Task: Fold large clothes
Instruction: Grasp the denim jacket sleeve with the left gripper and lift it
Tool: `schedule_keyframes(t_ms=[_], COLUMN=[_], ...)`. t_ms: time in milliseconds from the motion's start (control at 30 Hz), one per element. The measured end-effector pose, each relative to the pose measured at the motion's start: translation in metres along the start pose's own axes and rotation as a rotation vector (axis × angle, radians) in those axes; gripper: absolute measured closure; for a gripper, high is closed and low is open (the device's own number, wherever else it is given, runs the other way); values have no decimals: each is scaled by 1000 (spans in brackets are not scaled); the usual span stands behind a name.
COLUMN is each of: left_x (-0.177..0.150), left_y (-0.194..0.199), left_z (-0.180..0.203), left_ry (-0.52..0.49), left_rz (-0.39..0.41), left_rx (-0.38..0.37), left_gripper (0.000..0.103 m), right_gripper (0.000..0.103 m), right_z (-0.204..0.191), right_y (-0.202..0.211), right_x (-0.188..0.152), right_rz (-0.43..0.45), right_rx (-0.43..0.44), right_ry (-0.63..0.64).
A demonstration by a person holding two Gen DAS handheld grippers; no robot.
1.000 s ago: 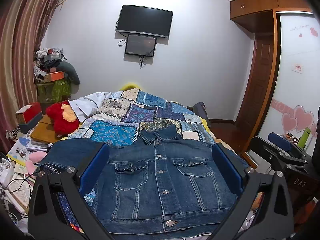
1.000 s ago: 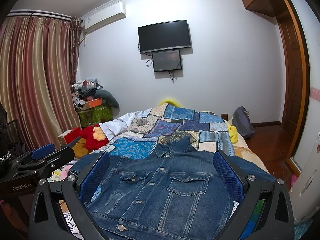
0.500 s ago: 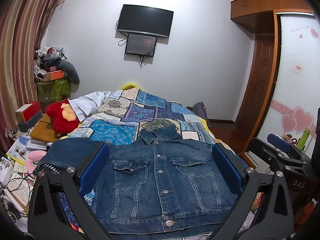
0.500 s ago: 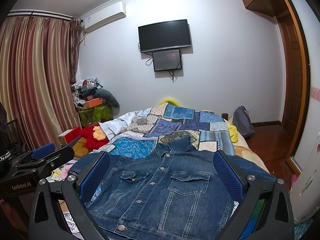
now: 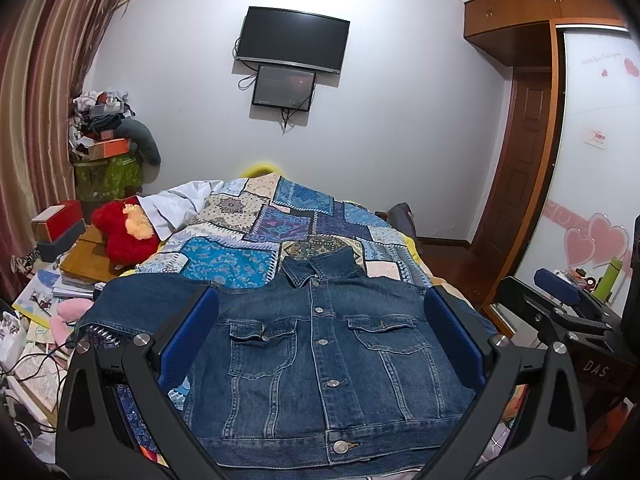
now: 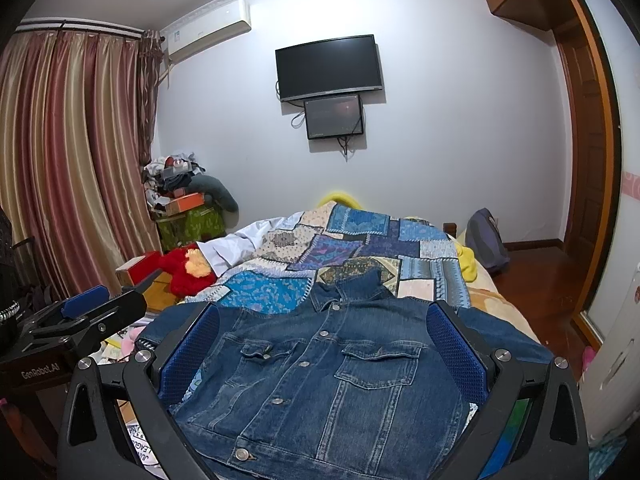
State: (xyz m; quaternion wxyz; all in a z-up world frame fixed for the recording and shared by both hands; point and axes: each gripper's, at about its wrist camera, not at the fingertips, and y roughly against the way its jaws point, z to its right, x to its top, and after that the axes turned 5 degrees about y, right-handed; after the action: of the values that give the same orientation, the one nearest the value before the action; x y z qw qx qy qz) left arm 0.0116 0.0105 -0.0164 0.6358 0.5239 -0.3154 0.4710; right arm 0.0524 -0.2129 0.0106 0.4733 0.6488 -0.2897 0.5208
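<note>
On the near end of the bed [image 5: 404, 256], over a patchwork quilt [image 5: 256, 236], the denim jacket [image 5: 320, 360] lies front up and buttoned, collar toward the far wall. The left gripper [image 5: 320, 348] and right gripper [image 6: 320, 356] hover above it, fingers [image 5: 188, 344] spread wide, holding nothing. A good first fold would probably take a sleeve near its cuff and lay it flat across the chest, keeping the stiff cloth smooth. Beyond are curtains [image 6: 72, 168], a wall television [image 5: 292, 40], and clutter beside a red plush toy [image 5: 120, 232].

Even indoor light, sharp focus. Soft shadow under the TV [image 6: 329, 67]. Heavy fisheye bending, black vignette in the corners.
</note>
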Motion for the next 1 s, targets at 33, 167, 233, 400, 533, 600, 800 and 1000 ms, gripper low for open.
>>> schedule_keyframes(t_ms=[33,167,233,400,533,600,800,1000], left_x=[0,3,6,18,23,23,3,-39], left_y=[-1,-8,-13,-35,-69,-86,-144,-186], left_z=[-1,-7,-14,-48,-94,-117,-220,-301], left_ry=[1,2,-5,4,17,45,259,512], left_rz=[-1,5,14,21,-23,-58,-245,-440], left_rx=[2,35,66,170,286,317,385,380], left_gripper=[0,0,0,0,0,0,0,0], right_gripper=[0,0,0,0,0,0,0,0], right_z=[-2,-5,-6,-9,-8,-8,-3,6], right_y=[-1,-19,-24,-61,-98,-127,-212,-291], right_x=[0,-8,-10,-7,-6,-4,-11,-31], right_rz=[-1,-16,-23,-85,-140,-178,-301,-433], right_rx=[1,4,2,10,8,6,5,-7], right_ry=[0,12,18,39,61,82,152,225])
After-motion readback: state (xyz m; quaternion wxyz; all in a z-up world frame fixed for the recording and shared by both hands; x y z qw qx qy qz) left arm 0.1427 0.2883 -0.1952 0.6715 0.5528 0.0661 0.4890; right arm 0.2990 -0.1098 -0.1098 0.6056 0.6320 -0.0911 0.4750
